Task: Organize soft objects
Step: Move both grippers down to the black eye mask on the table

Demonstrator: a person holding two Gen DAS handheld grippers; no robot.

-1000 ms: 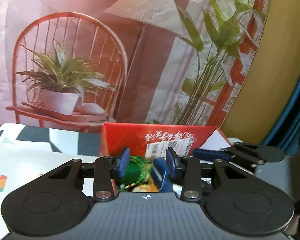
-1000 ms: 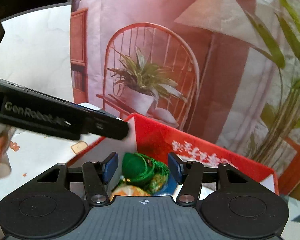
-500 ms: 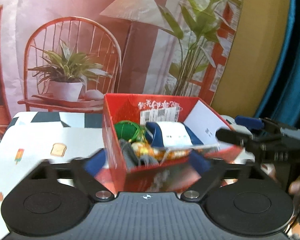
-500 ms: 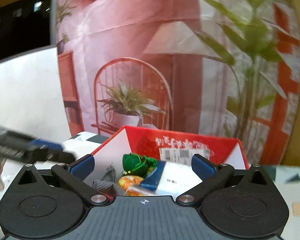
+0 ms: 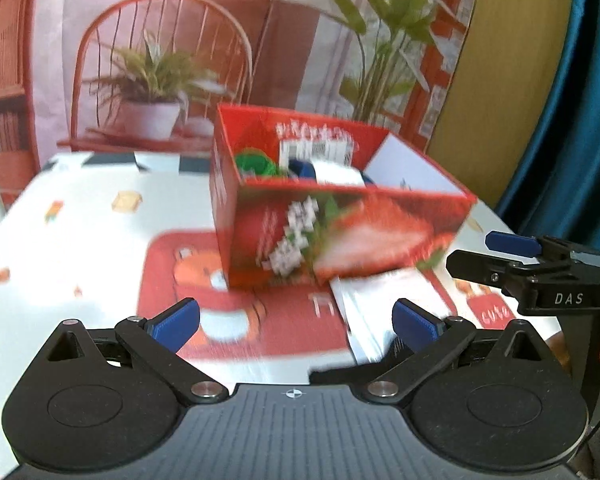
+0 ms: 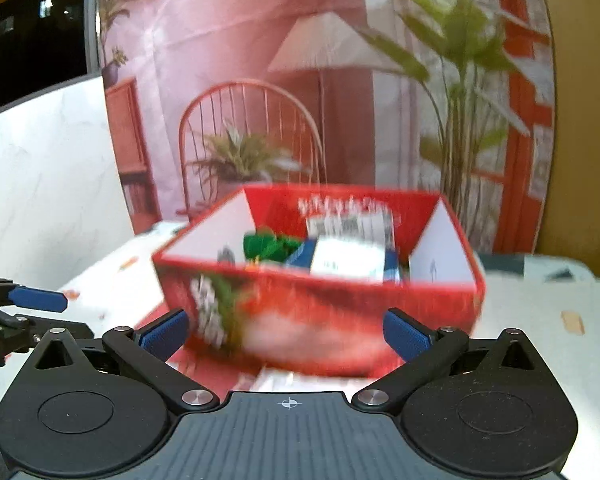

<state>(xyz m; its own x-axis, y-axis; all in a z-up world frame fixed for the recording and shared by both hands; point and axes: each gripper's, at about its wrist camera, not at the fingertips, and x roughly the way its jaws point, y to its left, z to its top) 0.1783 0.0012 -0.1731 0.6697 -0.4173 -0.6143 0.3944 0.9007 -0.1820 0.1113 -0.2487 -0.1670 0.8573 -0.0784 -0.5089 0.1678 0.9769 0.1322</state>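
Both grippers, left (image 5: 296,320) and right (image 6: 286,330), spread wide, empty; red box (image 5: 340,232) seemingly full beyond

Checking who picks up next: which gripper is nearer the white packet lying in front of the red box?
Left. The left gripper has the white packet by its right finger; the right gripper sits farther back.

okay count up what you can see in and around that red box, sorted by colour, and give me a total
Red: 1, the red box
Green: 1, a green soft item inside it
Blue and white: 1, a blue and white pack inside it
White: 1, a white packet on the table by the box
Total: 4, though blur may hide more inside.
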